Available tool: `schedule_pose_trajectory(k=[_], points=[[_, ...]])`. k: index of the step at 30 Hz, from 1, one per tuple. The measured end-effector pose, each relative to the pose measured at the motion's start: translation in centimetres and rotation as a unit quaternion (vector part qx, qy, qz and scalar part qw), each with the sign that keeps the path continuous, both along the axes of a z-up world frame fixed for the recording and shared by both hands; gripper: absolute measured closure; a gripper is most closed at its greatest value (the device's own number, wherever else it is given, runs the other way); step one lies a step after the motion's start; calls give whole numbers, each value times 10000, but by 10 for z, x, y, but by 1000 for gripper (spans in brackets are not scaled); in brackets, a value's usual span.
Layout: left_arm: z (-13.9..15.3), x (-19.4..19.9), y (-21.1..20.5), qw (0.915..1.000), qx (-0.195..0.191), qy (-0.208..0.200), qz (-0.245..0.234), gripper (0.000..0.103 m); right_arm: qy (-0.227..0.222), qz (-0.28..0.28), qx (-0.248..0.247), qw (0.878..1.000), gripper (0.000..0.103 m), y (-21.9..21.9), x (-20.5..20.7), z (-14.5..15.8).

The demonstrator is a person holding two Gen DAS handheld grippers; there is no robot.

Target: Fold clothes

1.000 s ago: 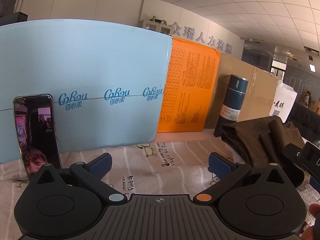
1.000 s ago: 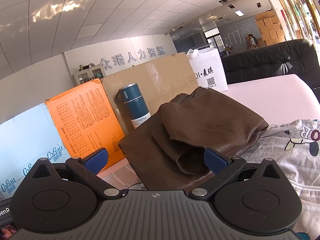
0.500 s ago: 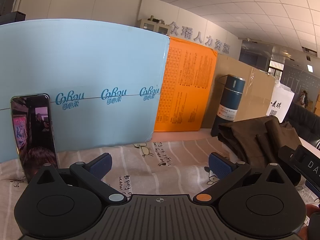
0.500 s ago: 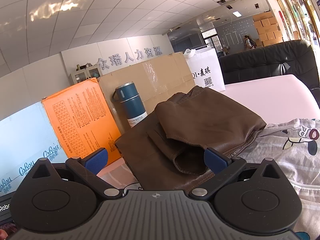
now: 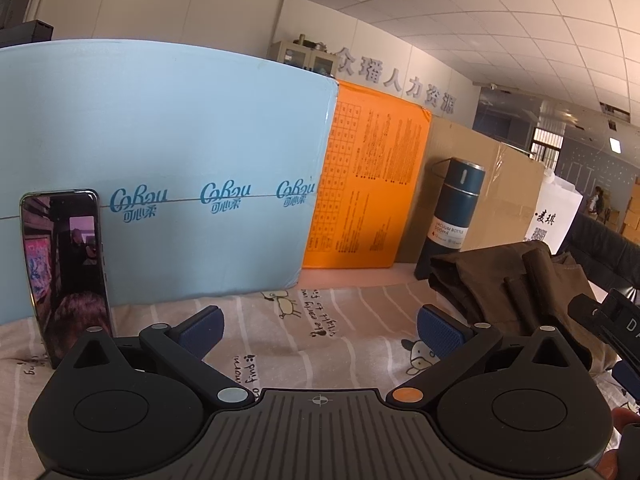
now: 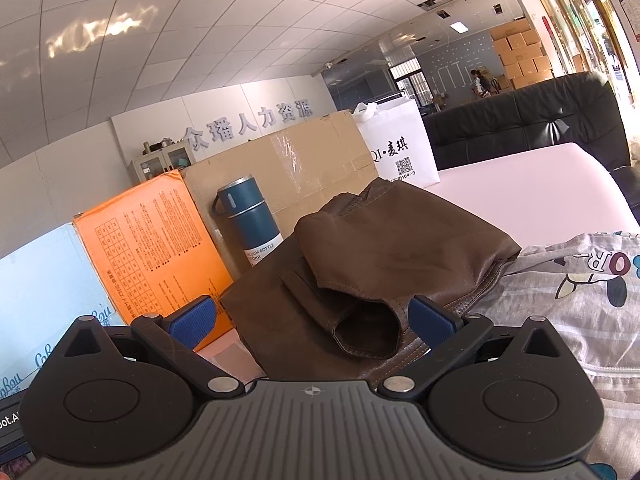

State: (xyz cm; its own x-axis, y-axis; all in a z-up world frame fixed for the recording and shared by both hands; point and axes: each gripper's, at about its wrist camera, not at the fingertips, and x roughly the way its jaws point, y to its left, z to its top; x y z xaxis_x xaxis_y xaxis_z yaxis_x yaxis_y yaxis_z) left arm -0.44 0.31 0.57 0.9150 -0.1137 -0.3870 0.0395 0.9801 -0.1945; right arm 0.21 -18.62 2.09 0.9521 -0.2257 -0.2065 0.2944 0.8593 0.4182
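A folded brown leather jacket [image 6: 380, 256] lies on the table straight ahead in the right wrist view, its sleeve cuff [image 6: 366, 330] hanging open toward me. My right gripper [image 6: 312, 320] stands open just in front of that cuff, not touching it. In the left wrist view the same brown jacket [image 5: 516, 284] sits at the right. My left gripper [image 5: 318, 330] is open over a striped cartoon-print cloth [image 5: 320, 320], holding nothing. The other gripper's body [image 5: 608, 320] pokes in at the right edge.
A blue board [image 5: 160, 168], an orange board [image 5: 368, 184] and a cardboard box [image 6: 312, 164] stand along the back. A dark blue vacuum bottle [image 6: 250, 220] stands behind the jacket. A phone [image 5: 66, 272] leans at the left. A grey printed garment [image 6: 580, 292] lies right of the jacket.
Both views have shifted slightly; the right gripper has edged a bit closer to the jacket's cuff. Both grippers stay open and empty.
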Motion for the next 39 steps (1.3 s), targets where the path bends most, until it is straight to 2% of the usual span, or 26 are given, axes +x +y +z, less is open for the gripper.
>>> schedule_pose_trajectory(k=[4,10,14,21,25,31,35,39], points=[[1,-1,4,9995,-253,-51,-191,0,-100,-84,102,9999,0,-16,-11,8],[-4,1,6,9893,-1135,61,-914,0,51,111,200,9997,0,-53,-30,19],[-10,2,-2,9770,-1579,180,-1422,0,291,465,257,9982,0,-85,-37,22],[-23,-2,-12,9550,-2230,177,-1946,0,685,917,966,9887,0,-146,-29,8],[-39,10,-21,9335,-2809,440,-2185,0,586,1207,1564,9785,0,-180,-18,-16],[-77,39,-41,9007,-3520,1118,-2288,0,615,1138,2269,9653,0,-215,18,-45],[-90,57,-58,8947,-3696,1191,-2206,0,551,1097,2788,9525,0,-234,36,-61],[-98,75,-77,8953,-3760,1130,-2104,0,489,1174,3078,9429,0,-245,50,-72]])
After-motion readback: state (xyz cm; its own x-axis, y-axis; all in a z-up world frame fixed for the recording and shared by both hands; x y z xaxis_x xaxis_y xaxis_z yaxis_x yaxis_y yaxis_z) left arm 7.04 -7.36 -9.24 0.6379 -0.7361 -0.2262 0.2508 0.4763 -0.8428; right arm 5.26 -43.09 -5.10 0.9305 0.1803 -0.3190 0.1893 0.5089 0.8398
